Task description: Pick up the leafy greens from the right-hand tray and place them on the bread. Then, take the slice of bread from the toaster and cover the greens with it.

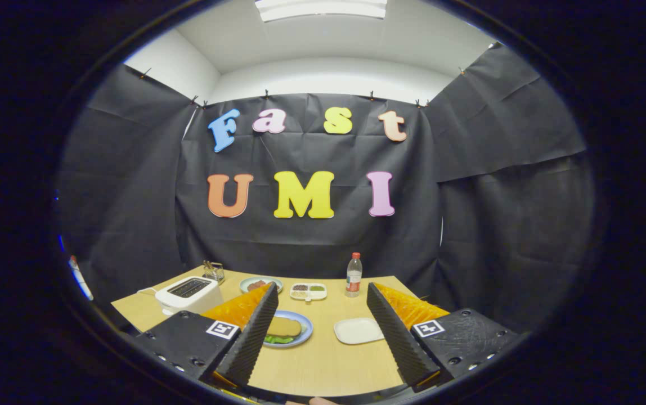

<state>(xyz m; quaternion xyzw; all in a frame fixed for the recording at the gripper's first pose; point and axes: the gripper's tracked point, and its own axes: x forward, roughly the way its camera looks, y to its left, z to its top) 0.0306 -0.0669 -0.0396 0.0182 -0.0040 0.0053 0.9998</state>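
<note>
A blue plate lies on the wooden table just ahead of my left finger. On it a slice of bread rests on top of leafy greens, whose green edges peek out beneath. A white toaster stands at the far left of the table; I cannot tell what is in its slot. A white tray lies between the fingers, closer to the right one, with nothing on it. My gripper is open, raised above the table's near edge, holding nothing.
Beyond the plate stand a small plate with reddish food, a white divided dish of condiments and a plastic bottle with a red cap. A small glass holder sits behind the toaster. Black cloth walls surround the table.
</note>
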